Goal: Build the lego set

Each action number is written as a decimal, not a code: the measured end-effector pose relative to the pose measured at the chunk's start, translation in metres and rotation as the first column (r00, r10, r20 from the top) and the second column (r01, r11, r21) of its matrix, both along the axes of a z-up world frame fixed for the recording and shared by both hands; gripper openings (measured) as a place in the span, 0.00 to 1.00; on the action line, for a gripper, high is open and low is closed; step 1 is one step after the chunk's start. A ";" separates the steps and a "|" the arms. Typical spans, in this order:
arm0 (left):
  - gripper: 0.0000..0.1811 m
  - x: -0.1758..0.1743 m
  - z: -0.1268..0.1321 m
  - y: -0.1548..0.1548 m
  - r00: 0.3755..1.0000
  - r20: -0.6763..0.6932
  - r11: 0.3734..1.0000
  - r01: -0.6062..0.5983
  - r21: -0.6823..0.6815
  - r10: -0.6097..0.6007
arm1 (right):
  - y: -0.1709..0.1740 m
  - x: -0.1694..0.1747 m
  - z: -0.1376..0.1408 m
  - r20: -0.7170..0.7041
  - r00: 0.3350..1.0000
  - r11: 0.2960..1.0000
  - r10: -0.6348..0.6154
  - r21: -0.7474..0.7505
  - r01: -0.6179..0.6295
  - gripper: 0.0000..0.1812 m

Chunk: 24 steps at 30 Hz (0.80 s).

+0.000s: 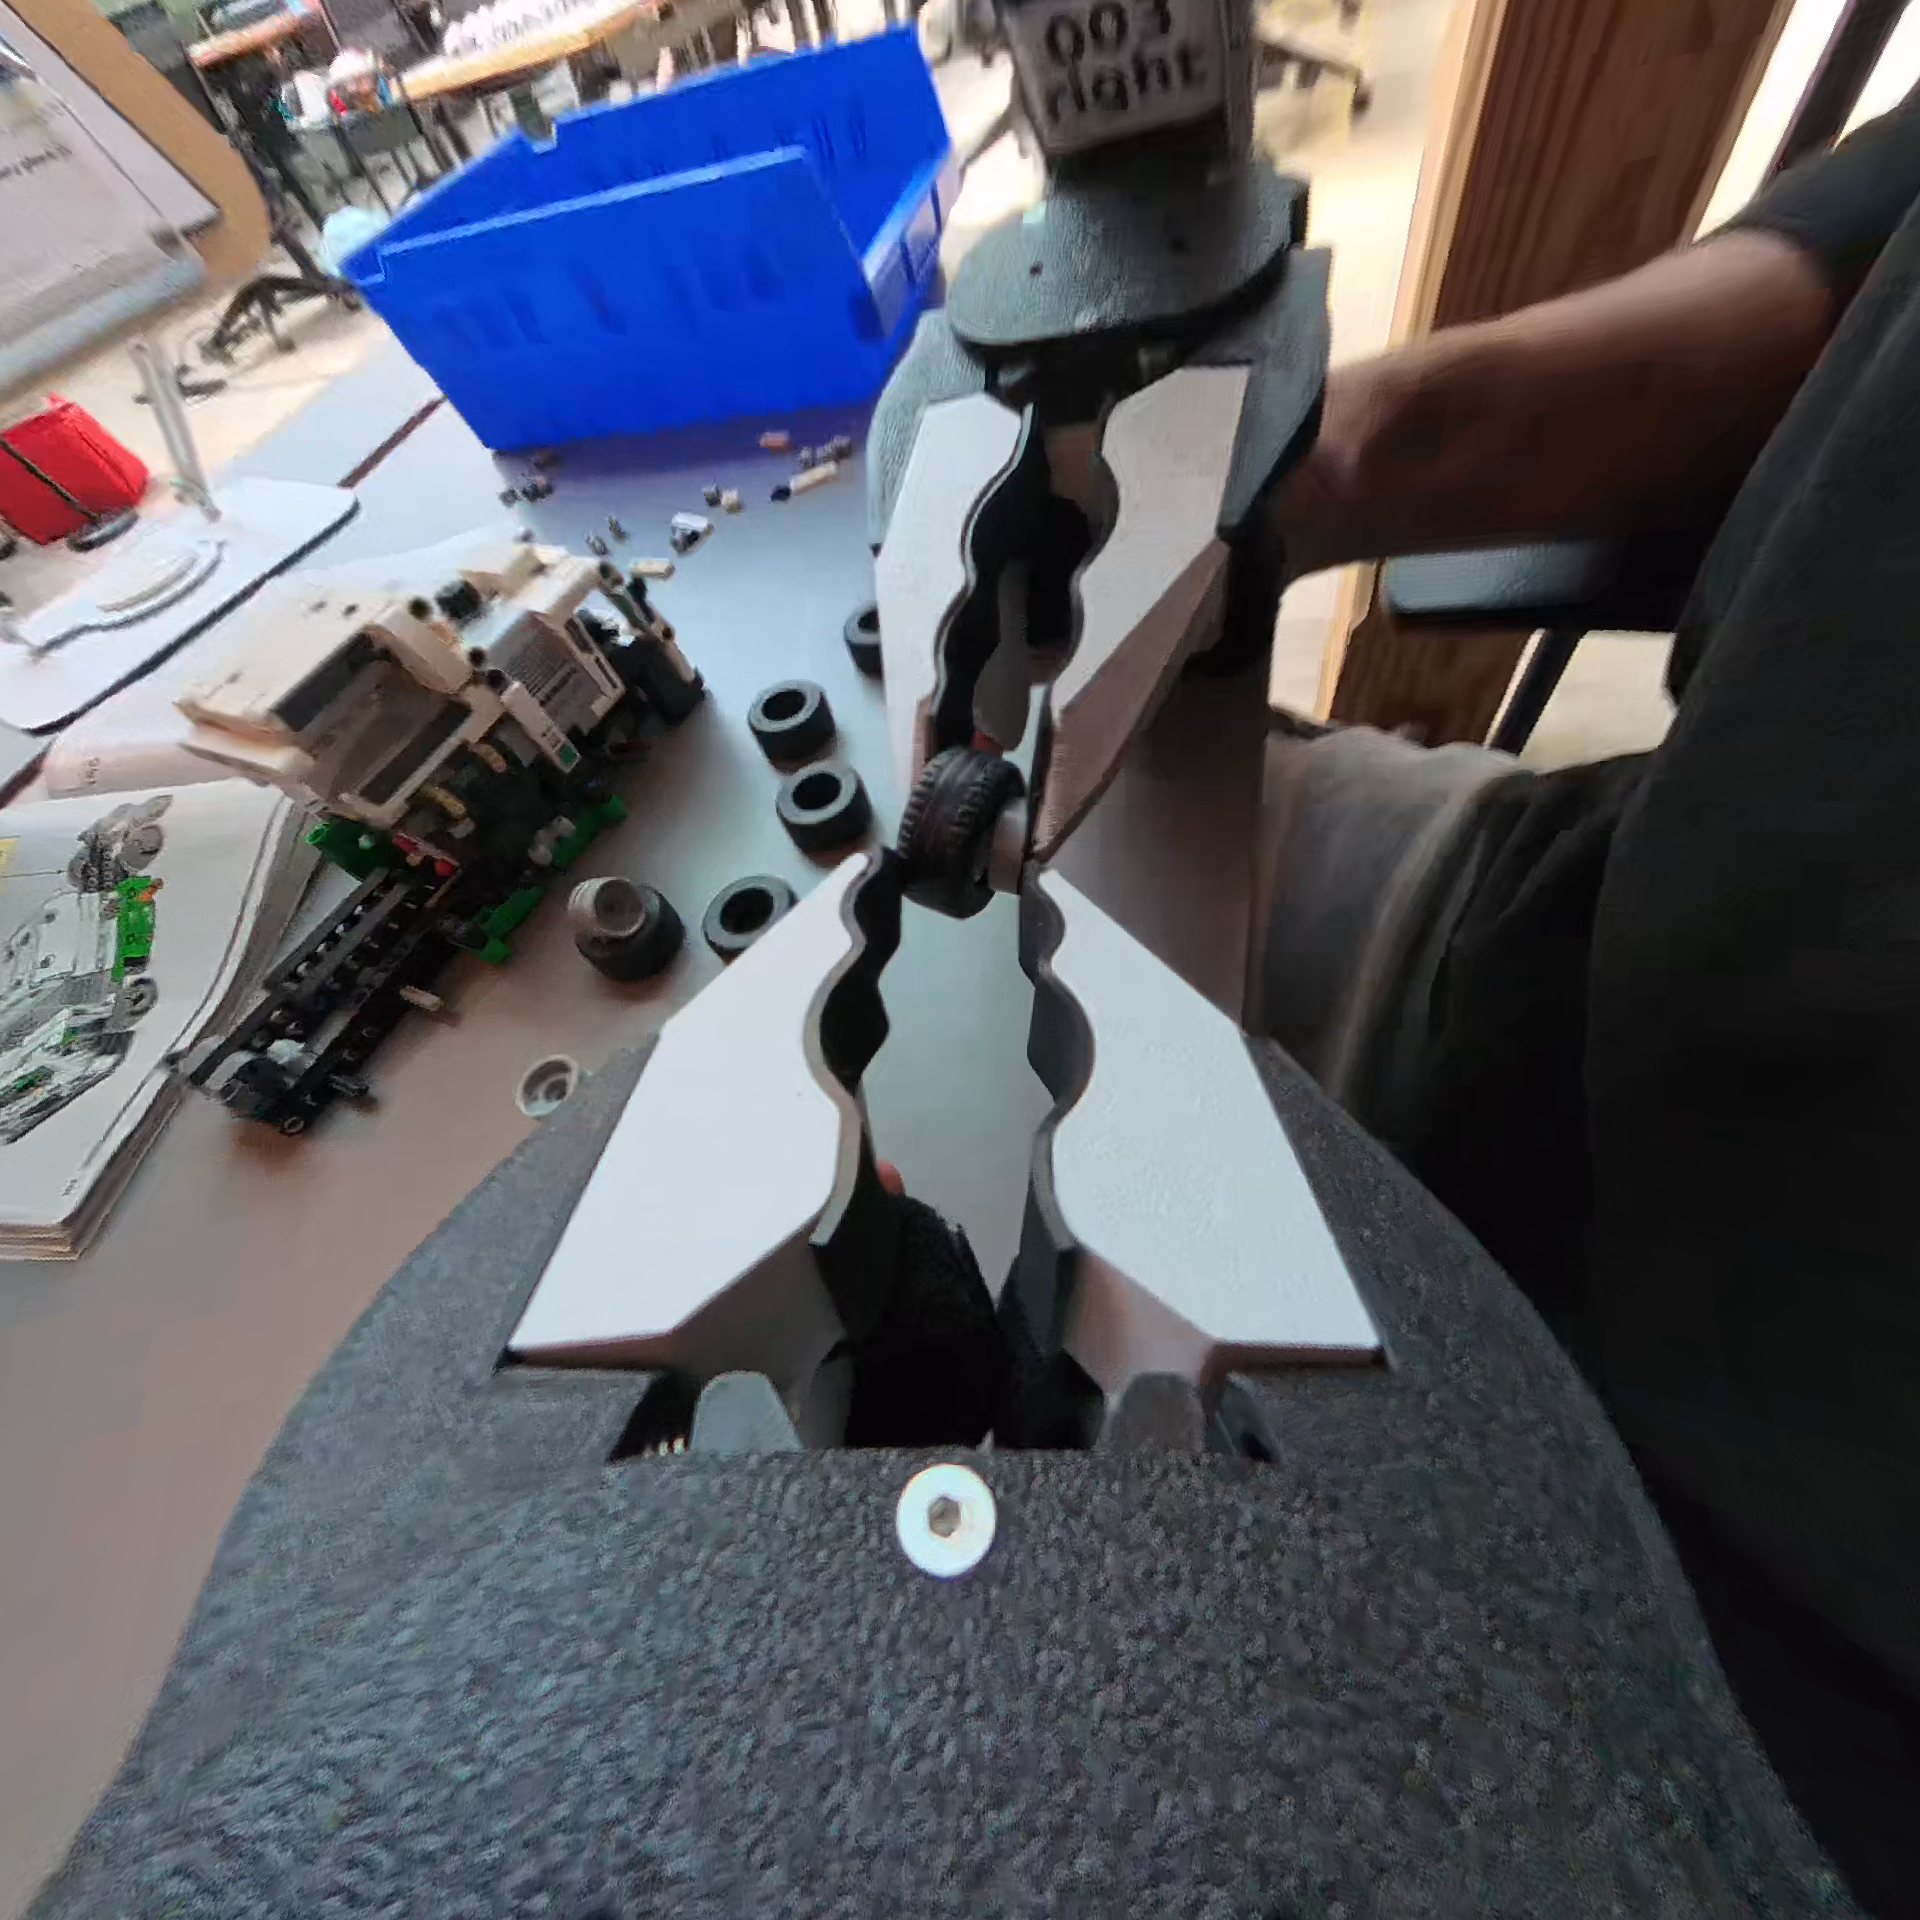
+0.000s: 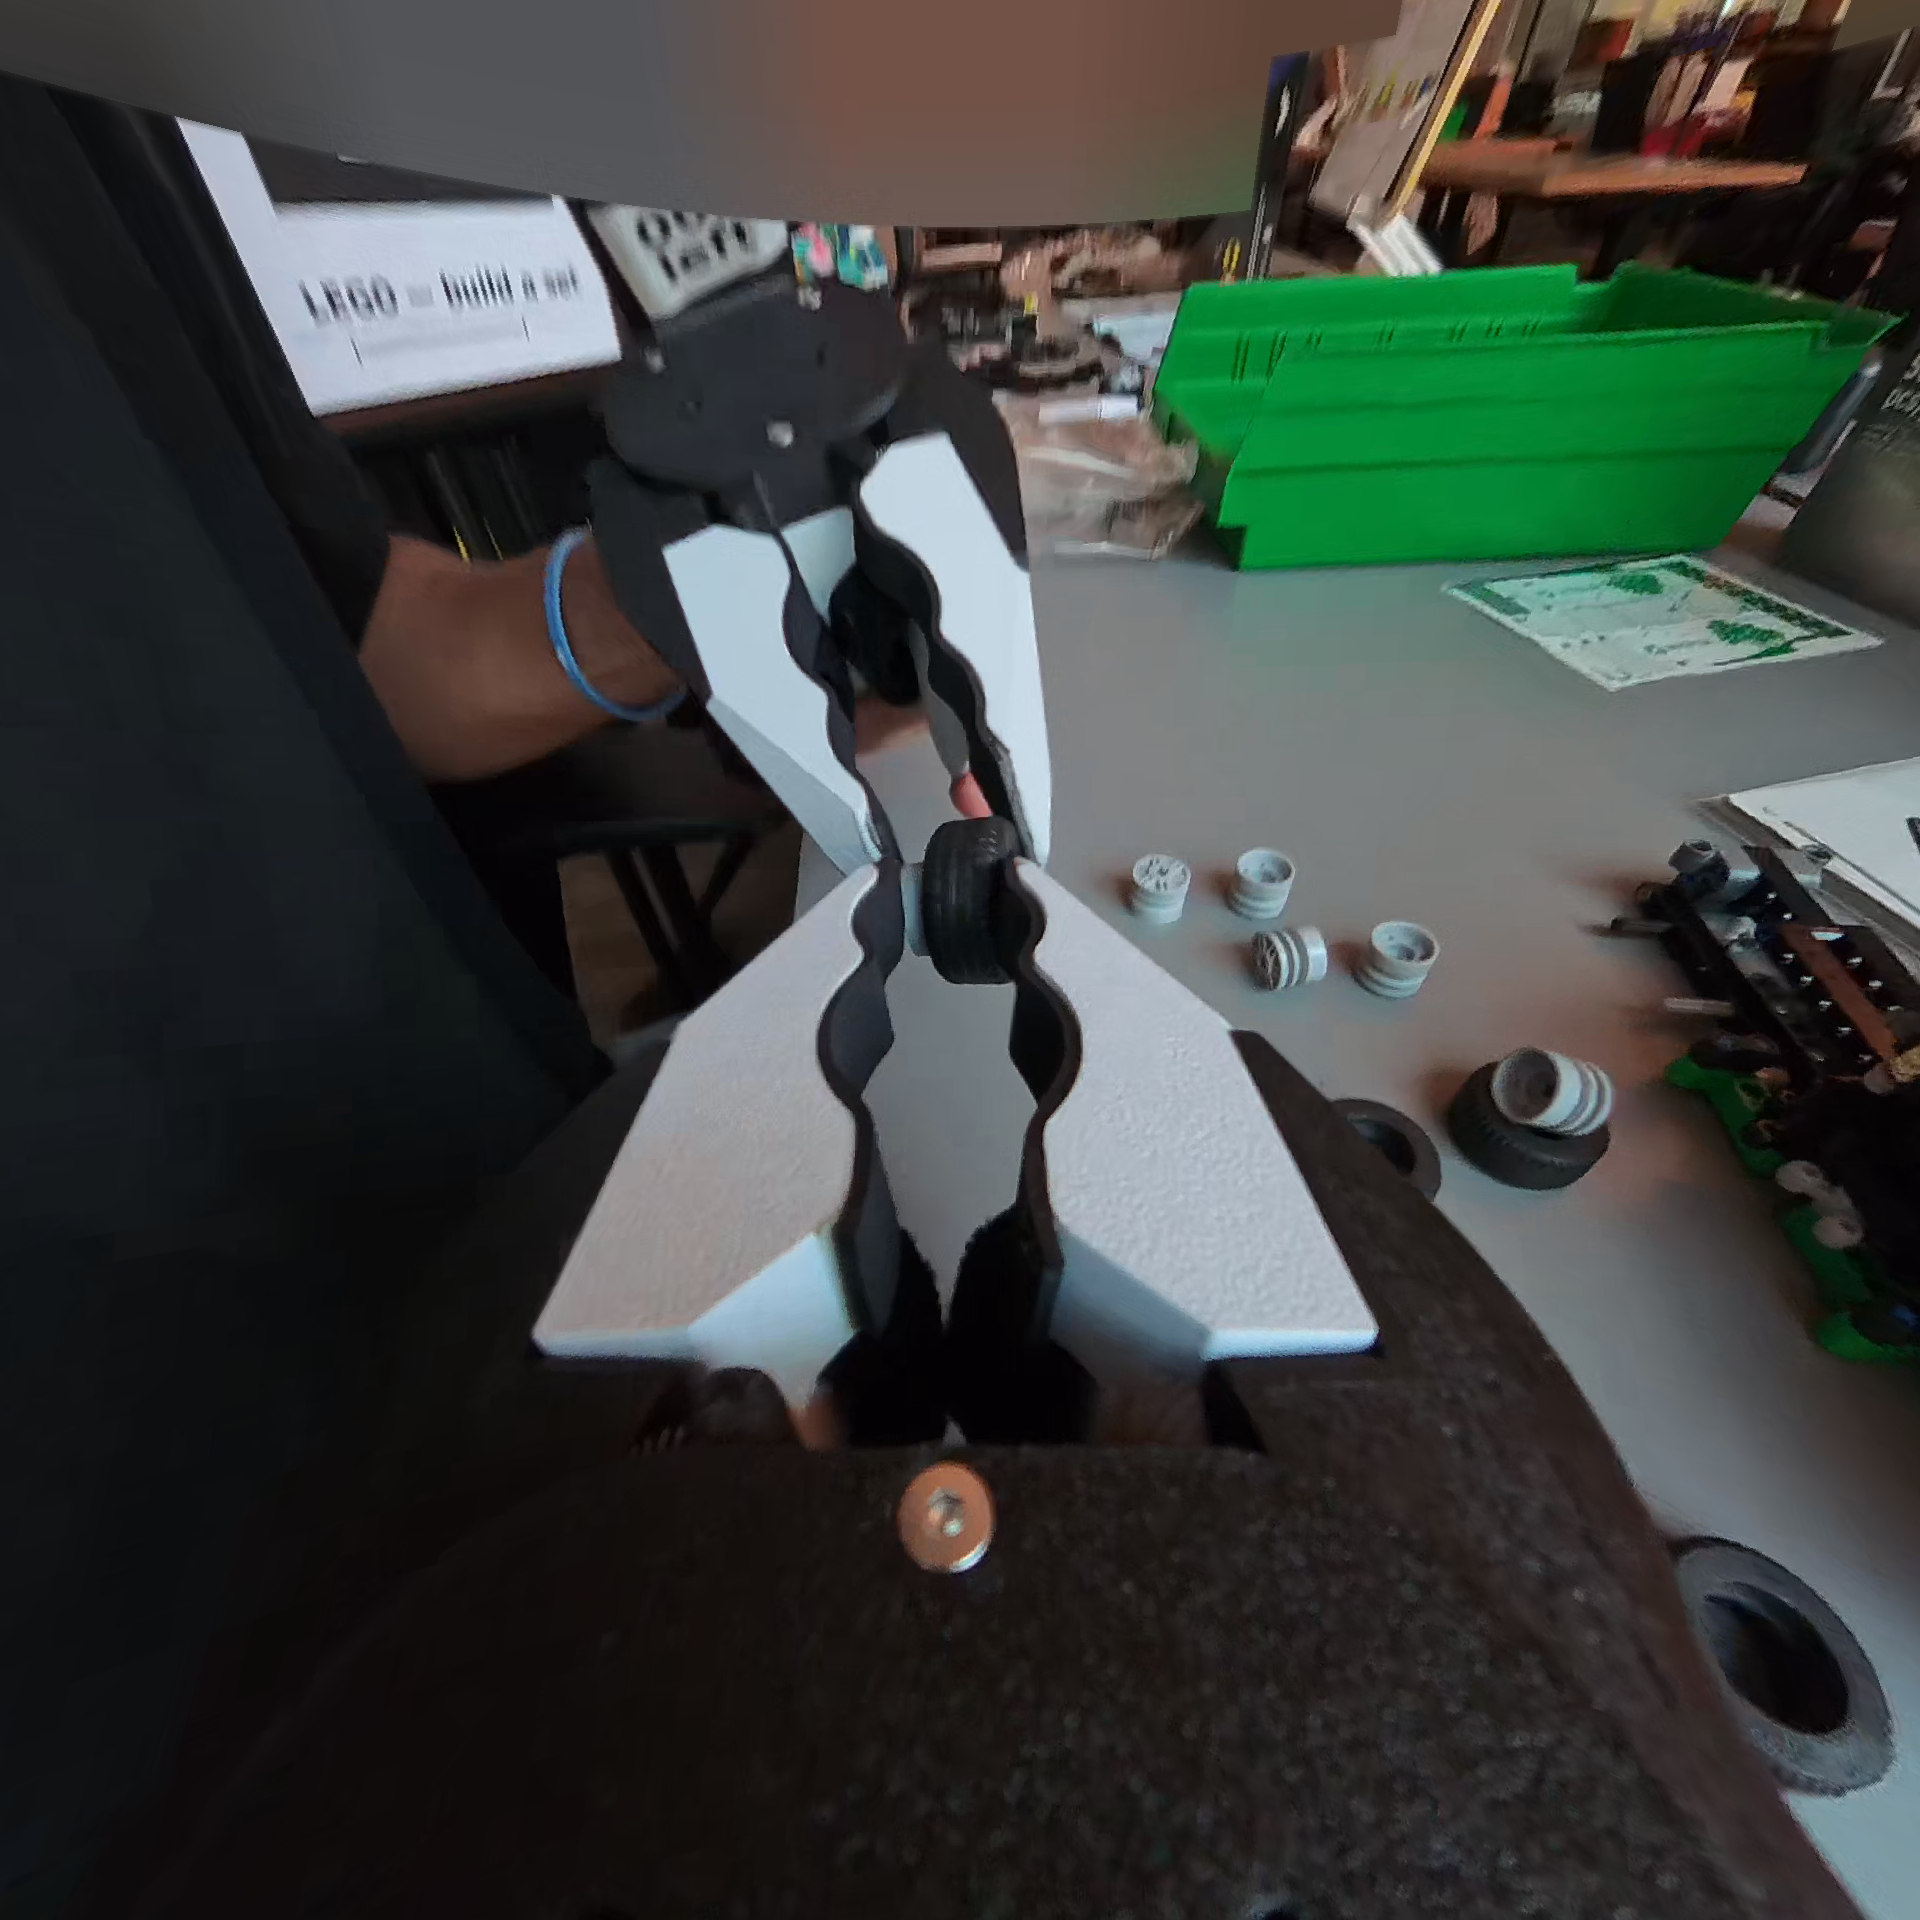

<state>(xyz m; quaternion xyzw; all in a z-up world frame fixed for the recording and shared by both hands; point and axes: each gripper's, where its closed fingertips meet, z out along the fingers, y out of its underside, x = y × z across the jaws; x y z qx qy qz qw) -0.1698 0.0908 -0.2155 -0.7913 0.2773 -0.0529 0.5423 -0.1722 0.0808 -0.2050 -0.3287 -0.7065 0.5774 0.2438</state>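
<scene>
A small wheel (image 1: pixel 956 844), a black tyre on a grey rim, hangs above the table edge between both grippers, which meet tip to tip. My left gripper (image 1: pixel 948 873) is shut on it at its fingertips. My right gripper (image 2: pixel 948 881) is shut on the same wheel (image 2: pixel 968 906), rim side against its left finger. The right gripper also shows in the left wrist view (image 1: pixel 997 810), coming in from above. The left gripper also shows in the right wrist view (image 2: pixel 954 852). A white and green truck model (image 1: pixel 447 707) and a black chassis (image 1: pixel 332 987) lie to the left.
Loose black tyres (image 1: pixel 821 805), a tyre with a rim (image 1: pixel 629 930) and small pieces (image 1: pixel 727 488) lie on the grey table (image 1: pixel 727 623). Several grey rims (image 2: pixel 1288 956) sit right of the grippers. Also here: a blue bin (image 1: pixel 665 260), a green bin (image 2: pixel 1507 416) and an instruction booklet (image 1: pixel 94 987).
</scene>
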 end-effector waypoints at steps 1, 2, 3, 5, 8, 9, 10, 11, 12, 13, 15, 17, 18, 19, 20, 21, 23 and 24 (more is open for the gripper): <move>0.12 0.001 0.006 0.000 0.998 0.065 1.000 0.007 0.022 -0.009 | 0.001 0.000 0.006 0.001 1.000 0.999 0.003 -0.041 -0.003 0.10; 0.13 0.001 0.010 0.001 0.992 0.124 0.999 0.005 0.037 -0.009 | 0.003 -0.001 0.009 0.005 1.000 0.998 -0.001 -0.064 0.001 0.10; 0.13 0.000 0.013 0.002 0.985 0.175 0.999 -0.008 0.052 -0.001 | 0.005 -0.003 0.012 0.002 1.000 0.996 -0.012 -0.086 0.012 0.10; 0.14 0.000 0.016 0.005 0.965 0.262 0.998 -0.013 0.064 -0.004 | 0.004 -0.004 0.021 -0.045 0.999 0.991 -0.018 -0.135 0.012 0.11; 0.13 0.001 0.020 0.006 0.948 0.317 0.997 -0.004 0.071 -0.019 | 0.005 -0.006 0.021 -0.043 0.999 0.987 -0.024 -0.159 0.017 0.11; 0.13 -0.001 0.020 0.007 0.947 0.320 0.997 -0.010 0.074 -0.015 | 0.007 -0.007 0.020 -0.038 0.999 0.988 -0.037 -0.153 0.030 0.11; 0.13 -0.003 0.019 0.007 0.948 0.317 0.996 -0.020 0.082 -0.007 | 0.009 -0.009 0.019 -0.039 0.998 0.989 -0.057 -0.136 0.051 0.12; 0.12 -0.007 0.020 0.008 0.951 0.309 0.995 -0.039 0.092 0.009 | 0.012 -0.011 0.018 -0.043 0.996 0.992 -0.081 -0.104 0.076 0.13; 0.12 -0.009 0.020 0.008 0.956 0.294 0.993 -0.056 0.103 0.023 | 0.016 -0.012 0.017 -0.055 0.992 0.992 -0.110 -0.061 0.107 0.13; 0.12 -0.010 0.019 0.008 0.963 0.270 0.992 -0.059 0.109 0.028 | 0.018 -0.013 0.016 -0.073 0.989 0.992 -0.126 -0.015 0.125 0.15; 0.12 -0.008 0.015 0.008 0.977 0.211 0.994 -0.052 0.101 0.030 | 0.014 -0.011 0.014 -0.097 0.987 0.989 -0.124 0.072 0.132 0.15; 0.12 -0.007 0.011 0.007 0.985 0.166 0.995 -0.049 0.082 0.035 | 0.013 -0.010 0.011 -0.123 0.984 0.978 -0.125 0.150 0.143 0.13; 0.12 -0.007 0.009 0.007 0.987 0.156 0.996 -0.040 0.073 0.028 | 0.011 -0.009 0.010 -0.135 0.984 0.975 -0.118 0.170 0.141 0.13; 0.12 -0.006 0.008 0.005 0.990 0.143 0.997 -0.028 0.065 0.019 | 0.010 -0.008 0.008 -0.132 0.985 0.975 -0.108 0.181 0.131 0.13; 0.12 -0.005 0.006 0.004 0.992 0.126 0.998 -0.019 0.057 0.012 | 0.009 -0.007 0.006 -0.120 0.988 0.975 -0.098 0.186 0.119 0.13; 0.12 -0.003 0.004 0.003 0.994 0.109 0.999 -0.005 0.042 0.001 | 0.007 -0.005 0.004 -0.102 0.992 0.978 -0.074 0.189 0.093 0.13; 0.12 0.001 0.000 0.000 0.997 0.079 1.000 0.019 0.013 -0.020 | 0.003 -0.001 0.000 -0.087 0.996 0.978 -0.035 0.201 0.052 0.13; 0.12 0.002 -0.002 0.000 0.998 0.057 1.000 0.023 0.006 -0.023 | 0.002 0.000 -0.002 -0.079 0.997 0.976 -0.025 0.213 0.041 0.13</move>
